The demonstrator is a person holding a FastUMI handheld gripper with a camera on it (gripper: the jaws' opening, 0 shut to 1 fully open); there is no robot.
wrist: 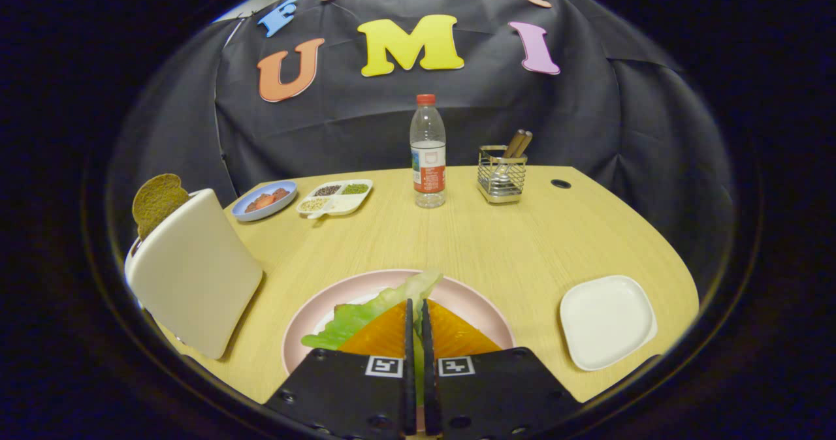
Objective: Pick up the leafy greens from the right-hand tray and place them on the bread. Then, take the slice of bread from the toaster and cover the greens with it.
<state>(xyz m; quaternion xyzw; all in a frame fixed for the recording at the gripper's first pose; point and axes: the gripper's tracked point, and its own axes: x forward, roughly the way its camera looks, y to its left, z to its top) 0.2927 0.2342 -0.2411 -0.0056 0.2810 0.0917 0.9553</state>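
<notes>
The table carries everything, with the booth's dark cloth wall behind it. A toaster stands well to the left of the jaws, and a slice of bread sticks up out of its top. Directly ahead of the gripper lies a pink plate. The jaws are nearly closed, pinching a leaf of greens that shows in the narrow gap between them and spreads out to the left and ahead over the plate. Whether bread lies under the leaf cannot be told. To the right of the plate sits a white tray, apart from it. At the far side of the table stand a bottle with a red cap and, just to its right, a wire holder with utensils in it. Left of the bottle are a divided dish of seeds and a blue dish holding reddish pieces.
</notes>
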